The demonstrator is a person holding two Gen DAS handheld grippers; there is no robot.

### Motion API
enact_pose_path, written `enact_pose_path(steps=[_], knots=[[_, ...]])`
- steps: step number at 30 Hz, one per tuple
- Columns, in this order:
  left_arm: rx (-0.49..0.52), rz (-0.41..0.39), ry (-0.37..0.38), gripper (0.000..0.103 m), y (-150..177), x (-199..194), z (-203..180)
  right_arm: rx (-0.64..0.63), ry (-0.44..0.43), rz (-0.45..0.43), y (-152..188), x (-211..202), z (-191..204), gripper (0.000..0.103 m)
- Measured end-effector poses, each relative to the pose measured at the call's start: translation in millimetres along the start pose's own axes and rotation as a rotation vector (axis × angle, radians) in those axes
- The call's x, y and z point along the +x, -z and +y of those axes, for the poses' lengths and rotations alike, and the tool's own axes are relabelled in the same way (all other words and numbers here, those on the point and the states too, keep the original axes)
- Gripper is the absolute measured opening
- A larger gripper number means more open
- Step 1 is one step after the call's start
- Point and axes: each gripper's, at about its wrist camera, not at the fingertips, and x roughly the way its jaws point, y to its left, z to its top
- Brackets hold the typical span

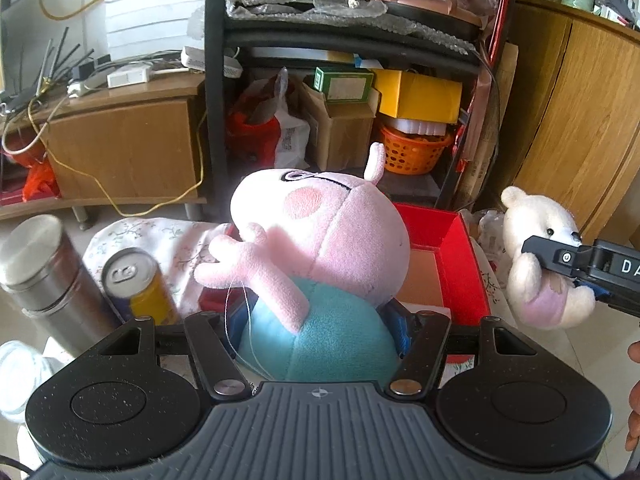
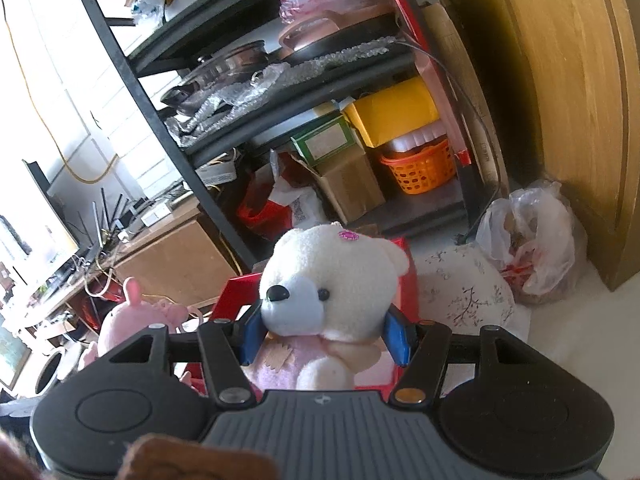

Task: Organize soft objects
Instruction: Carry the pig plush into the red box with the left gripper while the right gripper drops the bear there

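Note:
My left gripper is shut on a pink pig plush with a light blue body, held in front of an open red box. My right gripper is shut on a cream teddy bear in a pink dress, blue pads pressing its neck, above the red box. In the left wrist view the bear and the right gripper show at the right edge. The pig shows at the lower left of the right wrist view.
A steel flask and a yellow can stand at the left on a floral cloth. A black shelf rack full of boxes, an orange basket and wooden cabinets stand behind. A plastic bag lies on the floor.

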Motion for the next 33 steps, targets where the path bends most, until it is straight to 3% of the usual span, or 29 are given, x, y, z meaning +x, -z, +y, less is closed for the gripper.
enact_pose_path(steps=[12,18,33], knots=[[0.004,0.024,-0.030,0.065,-15,46,-5,-0.002,0.048,0.051,-11,54,-13,0.032],[0.006,0.009,-0.074,0.079,-16,49,-1,0.020,0.040,0.092,-7,73,-15,0.039],[-0.071,-0.001,-0.044,0.084,-14,18,23,0.067,0.030,0.075,-7,48,-15,0.040]])
